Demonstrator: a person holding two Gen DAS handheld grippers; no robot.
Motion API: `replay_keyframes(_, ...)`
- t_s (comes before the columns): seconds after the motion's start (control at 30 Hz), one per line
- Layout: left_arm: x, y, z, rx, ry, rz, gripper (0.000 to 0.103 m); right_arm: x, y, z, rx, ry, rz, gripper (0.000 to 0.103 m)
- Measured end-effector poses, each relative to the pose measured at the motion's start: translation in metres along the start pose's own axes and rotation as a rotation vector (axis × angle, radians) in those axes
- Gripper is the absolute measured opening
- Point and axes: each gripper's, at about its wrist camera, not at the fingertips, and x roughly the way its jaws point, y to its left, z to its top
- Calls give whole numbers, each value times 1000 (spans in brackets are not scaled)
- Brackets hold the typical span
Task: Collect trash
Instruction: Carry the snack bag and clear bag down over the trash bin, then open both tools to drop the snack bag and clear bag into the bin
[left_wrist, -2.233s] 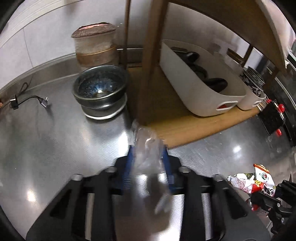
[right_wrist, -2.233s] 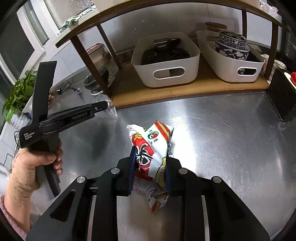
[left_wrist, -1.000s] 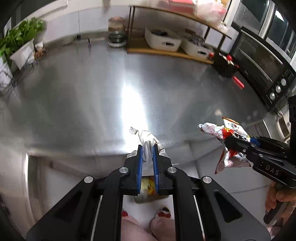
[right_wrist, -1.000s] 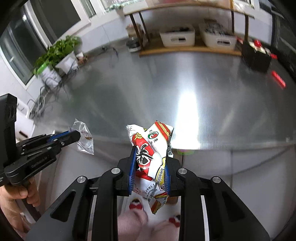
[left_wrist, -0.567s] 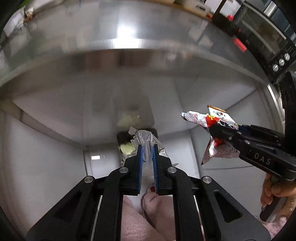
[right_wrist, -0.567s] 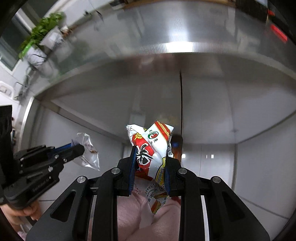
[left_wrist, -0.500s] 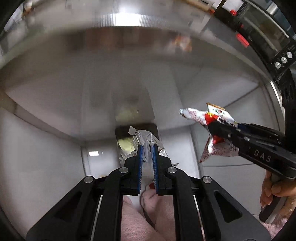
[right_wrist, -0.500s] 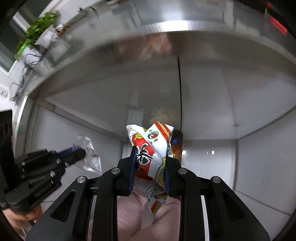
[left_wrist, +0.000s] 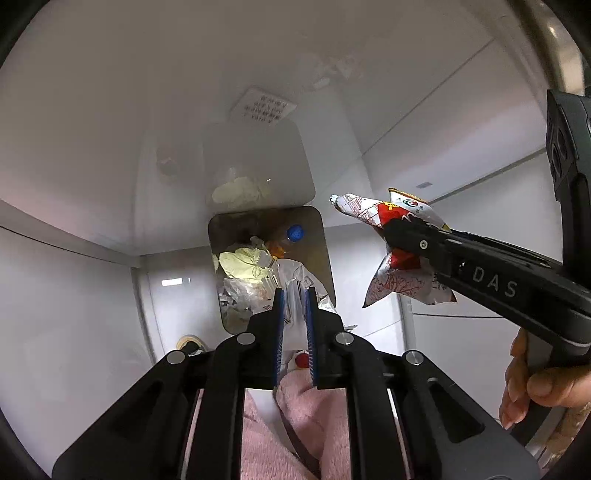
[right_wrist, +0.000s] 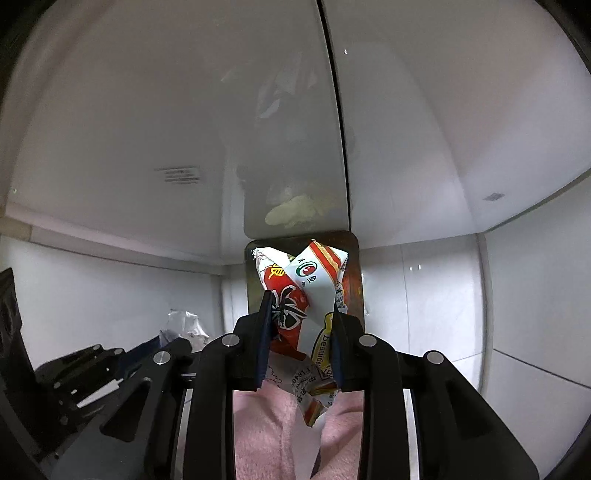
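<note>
— Since both bags are light and crinkly, where do you pinch them?

— In the middle. My left claw (left_wrist: 294, 306) squeezes the clear wrapper (left_wrist: 295, 275); my right claw (right_wrist: 300, 317) squeezes the red snack bag (right_wrist: 295, 291).

— Where are they?

— Over the open bin (left_wrist: 317, 236). A second ago the shiny surface showed; now it's gone, the bin closer.

Straight ahead of the left gripper (left_wrist: 294, 310) the open trash bin (left_wrist: 218, 236) is already crowded: a yellow wad (left_wrist: 242, 264), crumpled plastic (left_wrist: 240, 293) and a blue-capped bottle (left_wrist: 290, 238) fill its mouth. White cabinet doors (left_wrist: 110, 110) wall in the space behind it. To the right, the right gripper (left_wrist: 393, 230) and its snack wrapper (left_wrist: 399, 251) hang in open air.
</note>
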Motion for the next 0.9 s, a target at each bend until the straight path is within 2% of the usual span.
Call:
replay_keyframes(0.13, 15, 2, 6, 2, 14, -7, 12, 15, 0, 8, 17, 25, 4, 29)
replay_keyframes(0.27, 23, 4, 7, -12, 29, -5, 19, 24, -1, 14, 29, 44, 2, 31)
replay_keyframes(0.5, 18, 3, 12, -25, 31, -10, 20, 21, -6, 19, 29, 36, -10, 40)
replay_keyframes(0.67, 16, -1, 16, -17, 23, -2, 41, 14, -5, 22, 28, 24, -17, 43)
replay_keyframes(0.9, 3, -1, 17, -23, -2, 28, 61, -5, -4, 25, 25, -11, -33, 57)
